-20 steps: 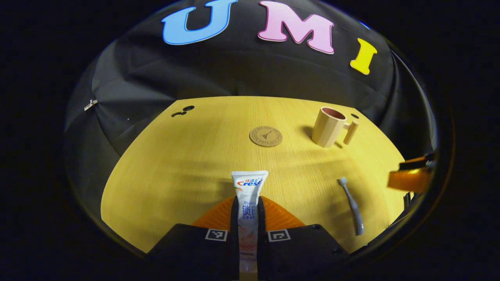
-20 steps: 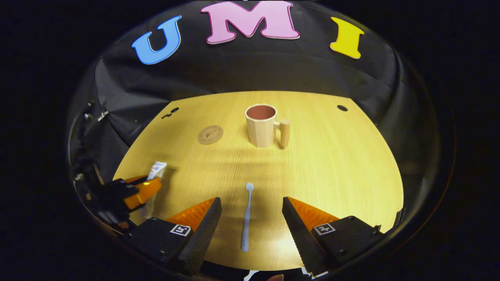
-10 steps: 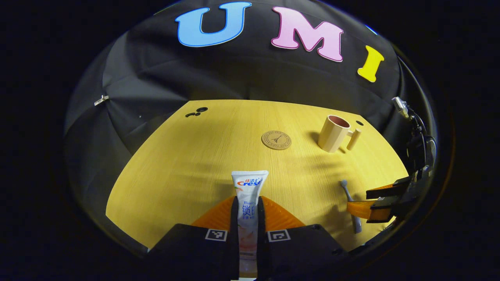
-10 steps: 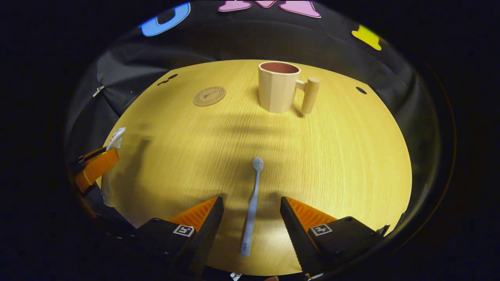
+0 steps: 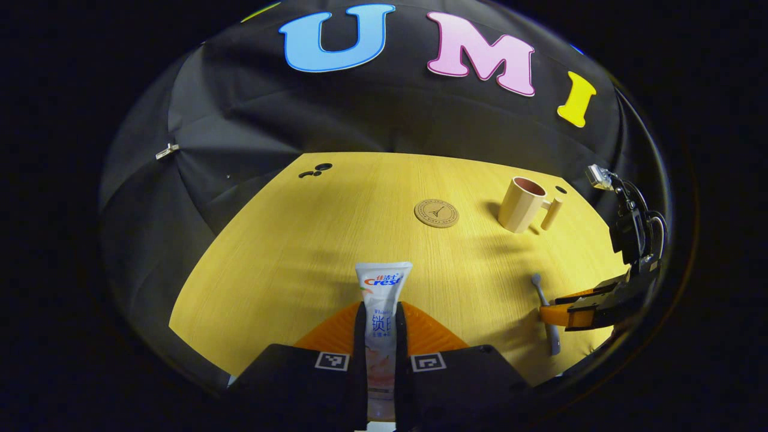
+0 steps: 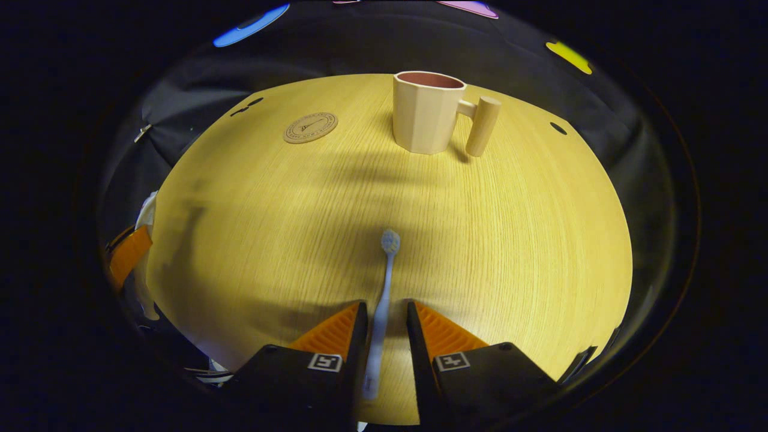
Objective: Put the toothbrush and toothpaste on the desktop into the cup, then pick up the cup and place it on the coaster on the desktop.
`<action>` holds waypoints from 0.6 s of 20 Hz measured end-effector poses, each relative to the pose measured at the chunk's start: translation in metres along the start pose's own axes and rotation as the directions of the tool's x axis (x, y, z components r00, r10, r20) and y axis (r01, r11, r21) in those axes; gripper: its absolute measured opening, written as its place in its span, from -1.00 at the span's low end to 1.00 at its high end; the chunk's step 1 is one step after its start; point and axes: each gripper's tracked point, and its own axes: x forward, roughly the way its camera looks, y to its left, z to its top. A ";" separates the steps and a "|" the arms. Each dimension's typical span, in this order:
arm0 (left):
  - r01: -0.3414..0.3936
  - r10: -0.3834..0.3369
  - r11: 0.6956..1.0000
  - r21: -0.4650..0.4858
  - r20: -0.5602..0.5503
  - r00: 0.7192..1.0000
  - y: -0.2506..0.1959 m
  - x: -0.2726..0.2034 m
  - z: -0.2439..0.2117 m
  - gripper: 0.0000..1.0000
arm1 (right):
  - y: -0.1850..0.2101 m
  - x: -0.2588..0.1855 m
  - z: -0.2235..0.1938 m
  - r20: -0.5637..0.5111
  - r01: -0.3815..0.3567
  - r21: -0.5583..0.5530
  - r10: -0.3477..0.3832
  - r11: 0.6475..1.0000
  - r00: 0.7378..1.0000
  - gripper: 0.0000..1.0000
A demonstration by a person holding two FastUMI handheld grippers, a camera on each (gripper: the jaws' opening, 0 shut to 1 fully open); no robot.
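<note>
The white toothpaste tube (image 5: 383, 288) stands lengthwise in my left gripper (image 5: 382, 315), which is shut on it and lifted above the wooden desktop (image 5: 288, 252). The pale blue toothbrush (image 6: 384, 282) lies flat on the desktop (image 6: 510, 228), head pointing away. My right gripper (image 6: 384, 312) straddles its handle, jaws narrowed, with small gaps on both sides. The beige cup (image 6: 426, 114) with a peg handle stands upright at the far side, and the round cork coaster (image 6: 310, 127) lies to its left. The left gripper view also shows the cup (image 5: 523, 204), the coaster (image 5: 436, 213) and the right gripper (image 5: 585, 303) over the toothbrush (image 5: 542, 294).
Small dark holes (image 5: 315, 171) mark the desktop's far left corner, and another hole (image 6: 558, 128) lies far right. Black cloth walls close in the desk on all sides. The left gripper (image 6: 129, 258) shows at the left edge of the right gripper view.
My right gripper has come down over the toothbrush and its jaws have narrowed around the handle. My left gripper, still holding the toothpaste, has drawn slightly back and left.
</note>
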 end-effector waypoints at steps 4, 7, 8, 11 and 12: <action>-0.002 0.002 1.000 -0.005 0.014 1.000 -0.005 -0.004 0.008 -0.54 | 0.002 -0.001 0.000 -0.019 -0.009 0.003 0.009 1.000 1.000 -0.73; 0.002 -0.002 1.000 -0.002 0.028 1.000 -0.010 -0.006 0.015 -0.55 | 0.003 -0.002 0.001 0.011 -0.051 0.036 0.050 0.998 0.999 -0.82; 0.005 -0.005 1.000 0.001 0.034 0.999 -0.012 -0.007 0.019 -0.54 | 0.006 -0.005 0.001 0.021 -0.084 0.068 0.083 0.994 0.996 -0.87; 0.033 -0.033 0.999 0.006 0.066 0.997 -0.027 -0.006 0.036 -0.54 | -0.001 -0.021 0.025 0.153 -0.136 0.116 0.117 0.984 0.981 -0.87; 0.050 -0.050 0.999 0.000 0.083 0.995 -0.035 -0.006 0.045 -0.44 | -0.002 -0.030 0.035 0.204 -0.158 0.125 0.130 0.980 0.970 -0.87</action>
